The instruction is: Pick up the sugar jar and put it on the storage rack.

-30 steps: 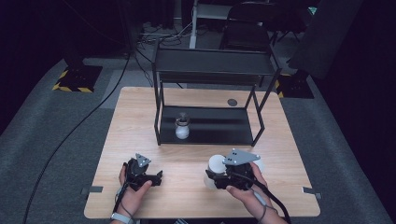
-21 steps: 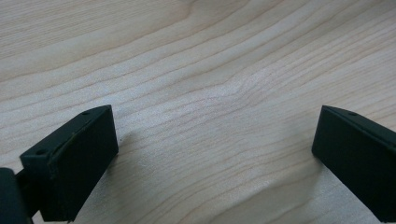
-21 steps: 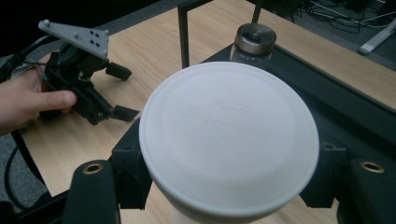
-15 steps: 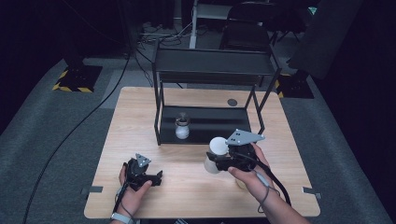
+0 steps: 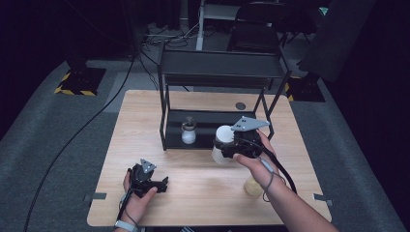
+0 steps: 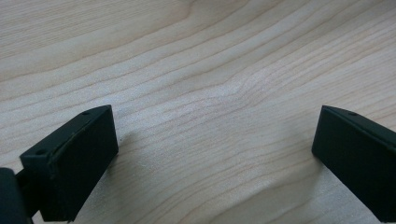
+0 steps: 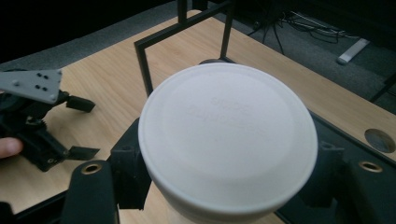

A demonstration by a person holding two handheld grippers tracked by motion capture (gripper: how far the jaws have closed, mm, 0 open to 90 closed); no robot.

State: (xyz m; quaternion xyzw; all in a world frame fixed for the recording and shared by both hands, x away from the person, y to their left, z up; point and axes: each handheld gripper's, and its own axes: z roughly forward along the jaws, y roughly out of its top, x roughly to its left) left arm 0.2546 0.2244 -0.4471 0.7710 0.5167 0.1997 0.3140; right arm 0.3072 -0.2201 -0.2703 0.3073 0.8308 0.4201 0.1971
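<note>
Wooden table (image 5: 203, 193): right gripper (image 5: 231, 147) jaws clamp a white jar (image 5: 223, 144) beside the black shelf rack (image 5: 217, 72); left gripper (image 5: 157, 182) jaws wide apart.

white jar (image 7: 228, 140) body cut off by btm edge, lid embossing blurred

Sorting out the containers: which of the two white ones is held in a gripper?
The white-lidded jar, clamped by the right gripper before the rack. The small dark-capped bottle stands free on the rack's lower shelf.
</note>
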